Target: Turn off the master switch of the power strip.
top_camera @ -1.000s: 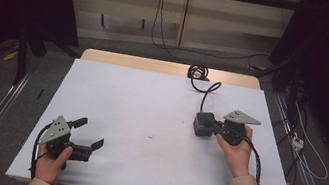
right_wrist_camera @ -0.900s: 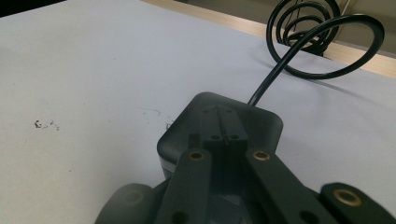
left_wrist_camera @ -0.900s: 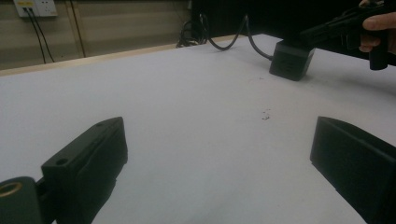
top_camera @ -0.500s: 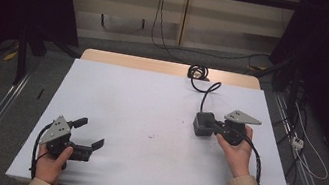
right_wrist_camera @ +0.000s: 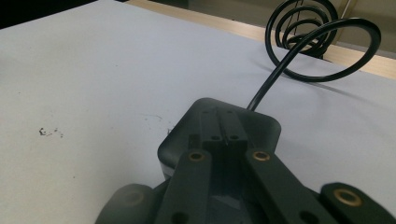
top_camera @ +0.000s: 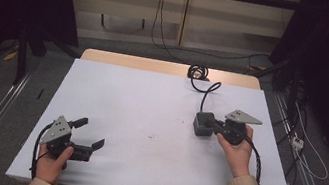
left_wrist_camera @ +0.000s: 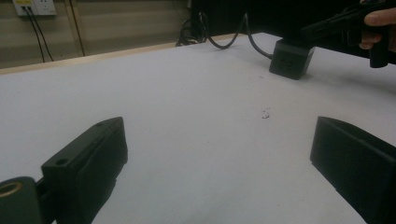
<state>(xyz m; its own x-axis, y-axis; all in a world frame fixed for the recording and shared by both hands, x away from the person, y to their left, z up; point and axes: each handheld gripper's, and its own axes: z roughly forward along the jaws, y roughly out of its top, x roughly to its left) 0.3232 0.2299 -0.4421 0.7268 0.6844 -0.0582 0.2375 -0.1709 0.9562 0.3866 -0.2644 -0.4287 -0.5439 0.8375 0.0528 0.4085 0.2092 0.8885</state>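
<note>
Black adapter box (top_camera: pixel 203 124) lies under closed right claw (top_camera: pixel 212 125)

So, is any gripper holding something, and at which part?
Neither holds anything: the left gripper is open over bare table, and the right gripper, shut, rests above the black box.

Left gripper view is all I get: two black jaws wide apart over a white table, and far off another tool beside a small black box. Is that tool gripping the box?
Observer: In the right gripper view, the right gripper has its jaws shut together, with the tips lying over the top of the black box, not around it.
Operator: Who is holding my own tool?
Observer: The high view shows a hand holding the left gripper near the near left corner of the table.
Operator: Anything on top of the other tool?
Observer: A grey three-cornered plate, seen from above.
</note>
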